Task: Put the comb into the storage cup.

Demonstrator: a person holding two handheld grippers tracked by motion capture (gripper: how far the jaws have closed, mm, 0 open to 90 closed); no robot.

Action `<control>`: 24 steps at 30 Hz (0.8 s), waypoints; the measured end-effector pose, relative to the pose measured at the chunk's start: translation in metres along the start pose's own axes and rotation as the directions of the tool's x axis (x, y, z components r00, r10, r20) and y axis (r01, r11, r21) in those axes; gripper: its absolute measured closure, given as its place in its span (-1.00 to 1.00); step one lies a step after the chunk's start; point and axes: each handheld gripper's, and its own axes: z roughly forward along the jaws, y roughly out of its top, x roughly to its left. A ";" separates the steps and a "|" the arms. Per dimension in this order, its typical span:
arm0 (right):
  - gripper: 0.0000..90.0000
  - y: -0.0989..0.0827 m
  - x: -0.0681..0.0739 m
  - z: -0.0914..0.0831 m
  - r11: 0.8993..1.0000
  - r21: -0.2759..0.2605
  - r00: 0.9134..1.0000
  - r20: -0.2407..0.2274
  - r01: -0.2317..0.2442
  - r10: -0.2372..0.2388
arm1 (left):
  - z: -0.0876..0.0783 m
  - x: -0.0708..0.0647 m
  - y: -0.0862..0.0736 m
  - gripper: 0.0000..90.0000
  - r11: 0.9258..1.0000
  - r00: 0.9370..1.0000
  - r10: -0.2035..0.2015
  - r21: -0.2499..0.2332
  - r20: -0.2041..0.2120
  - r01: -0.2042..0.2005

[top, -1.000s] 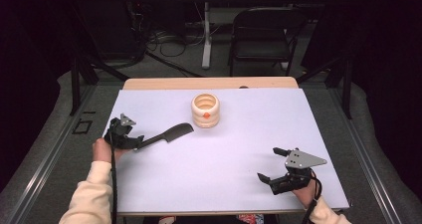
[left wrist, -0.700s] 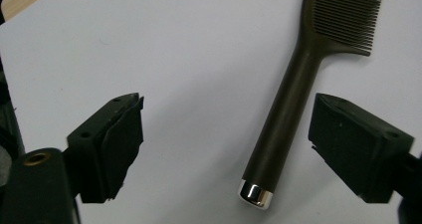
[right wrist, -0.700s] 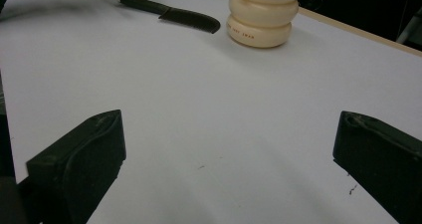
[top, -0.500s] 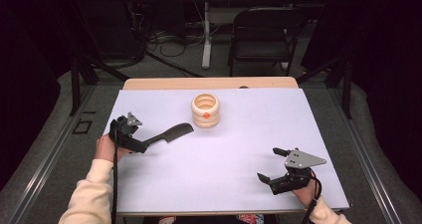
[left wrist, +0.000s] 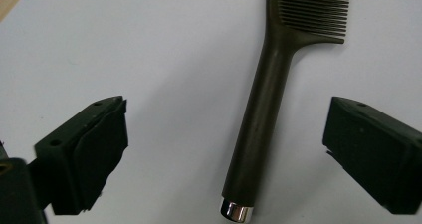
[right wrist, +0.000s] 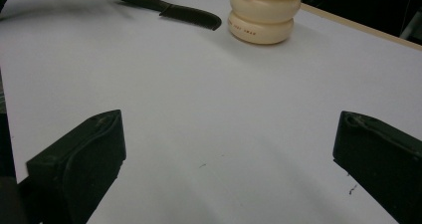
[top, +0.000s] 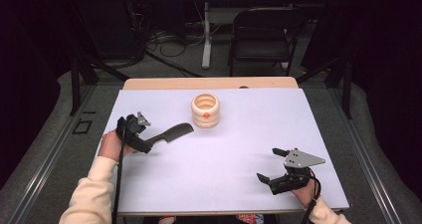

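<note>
A dark comb (top: 171,133) lies flat on the white surface (top: 224,159), left of centre, its toothed end pointing right and far toward a cream ribbed pot (top: 205,110). The pot stands upright near the far middle of the surface, with a small orange spot on its near side; comb and pot are near each other but apart.

The left hand-held gripper (top: 144,145) sits at the comb's handle end, on the left side of the surface. Its jaws have just been opening and now stand wide. In the left gripper view the comb's handle (left wrist: 259,129) runs between the two black jaws with clear white gaps on both sides, so neither pad presses it; the silver cap (left wrist: 237,211) at the handle's tip lies nearest the camera. From the high view it is hard to say whether the gripper body touches the handle.

The right hand-held gripper (top: 272,164) rests at the near right of the surface, well apart from comb and pot, jaws spread wide with nothing but bare white surface between them.
</note>
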 end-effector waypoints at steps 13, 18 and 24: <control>-1.00 0.000 0.000 0.001 1.000 0.006 1.000 -0.006 -0.002 0.002 | 0.007 -0.006 0.021 -0.12 0.992 0.992 0.112 0.047 0.065 -0.115; -1.00 0.000 0.000 0.001 1.000 0.008 1.000 -0.008 -0.003 0.003 | 0.014 -0.007 0.024 0.13 0.983 0.983 0.150 0.089 0.108 -0.160; -1.00 0.000 0.000 0.001 1.000 0.008 1.000 -0.008 -0.001 0.001 | 0.018 0.000 0.031 0.33 0.980 0.975 0.150 0.107 0.164 -0.169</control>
